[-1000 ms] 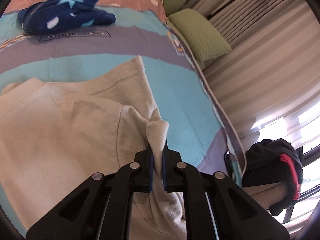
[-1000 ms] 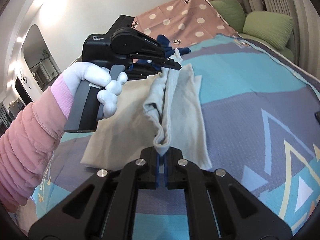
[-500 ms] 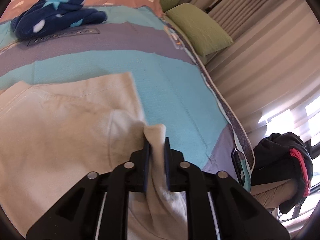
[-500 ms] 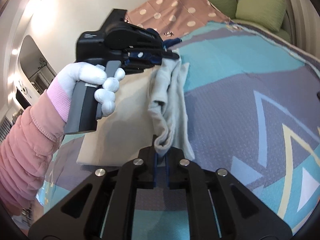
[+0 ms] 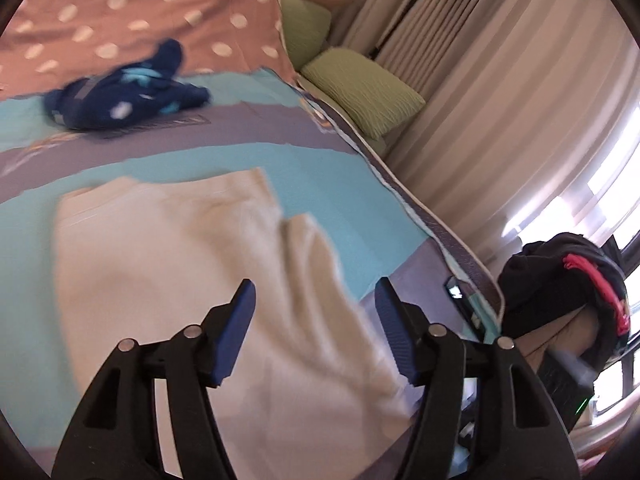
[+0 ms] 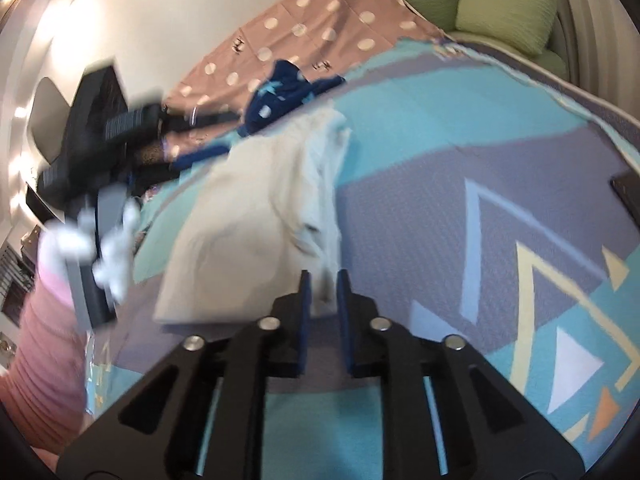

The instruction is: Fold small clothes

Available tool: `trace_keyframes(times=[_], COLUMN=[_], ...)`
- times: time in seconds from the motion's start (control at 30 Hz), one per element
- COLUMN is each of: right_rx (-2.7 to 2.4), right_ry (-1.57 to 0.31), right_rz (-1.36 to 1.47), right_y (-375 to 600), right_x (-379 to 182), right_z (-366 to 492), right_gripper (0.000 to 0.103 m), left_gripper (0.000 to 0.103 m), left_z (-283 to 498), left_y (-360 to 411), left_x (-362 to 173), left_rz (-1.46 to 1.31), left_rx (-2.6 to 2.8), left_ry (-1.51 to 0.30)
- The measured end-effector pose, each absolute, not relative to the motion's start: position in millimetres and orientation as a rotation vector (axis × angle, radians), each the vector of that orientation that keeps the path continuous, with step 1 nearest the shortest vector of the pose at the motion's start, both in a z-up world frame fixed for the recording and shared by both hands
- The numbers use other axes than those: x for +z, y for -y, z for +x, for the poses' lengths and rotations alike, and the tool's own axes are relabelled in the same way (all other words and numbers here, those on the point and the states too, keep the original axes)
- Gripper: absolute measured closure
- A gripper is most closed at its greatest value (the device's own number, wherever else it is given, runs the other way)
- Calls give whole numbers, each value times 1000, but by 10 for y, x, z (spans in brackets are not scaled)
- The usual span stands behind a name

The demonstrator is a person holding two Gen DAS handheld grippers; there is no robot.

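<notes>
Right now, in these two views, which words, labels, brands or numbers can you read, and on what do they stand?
Nothing can be read.
Bedspread: a dark framed label beside the navy garment, too blurred to read.
Left gripper, seen from the right wrist: pale marks on its black body, blurred by motion.
Cream garment: no print visible.
</notes>
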State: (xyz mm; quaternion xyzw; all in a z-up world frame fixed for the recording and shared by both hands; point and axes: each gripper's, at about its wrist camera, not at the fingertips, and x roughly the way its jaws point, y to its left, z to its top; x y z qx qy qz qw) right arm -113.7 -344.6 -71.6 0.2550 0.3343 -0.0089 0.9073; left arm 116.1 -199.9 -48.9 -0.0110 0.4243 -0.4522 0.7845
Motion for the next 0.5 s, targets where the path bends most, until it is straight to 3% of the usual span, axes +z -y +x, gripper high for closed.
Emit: trace_keyframes(times=[0.27, 0.33, 0.37, 0.5], right_rx=[31, -46, -94, -69], right_ry=[-703, -787, -845, -830], right_rz=[427, 448, 465, 523], right_y=[3160, 3251, 3330, 3417], right_x=[-538, -739, -904, -937], right_z=[-692, -594, -562, -659], right_gripper=[89, 95, 103, 103], left_gripper=[40, 39, 39, 39], left_z=[814, 781, 782, 683], left_y=[1322, 1180, 1125, 936], left_x=[-771, -966, -1061, -1201], left_rz=[58, 63, 59, 38], left_rx=[-871, -843, -839, -844], left_ry=[-902, -937, -947, -918])
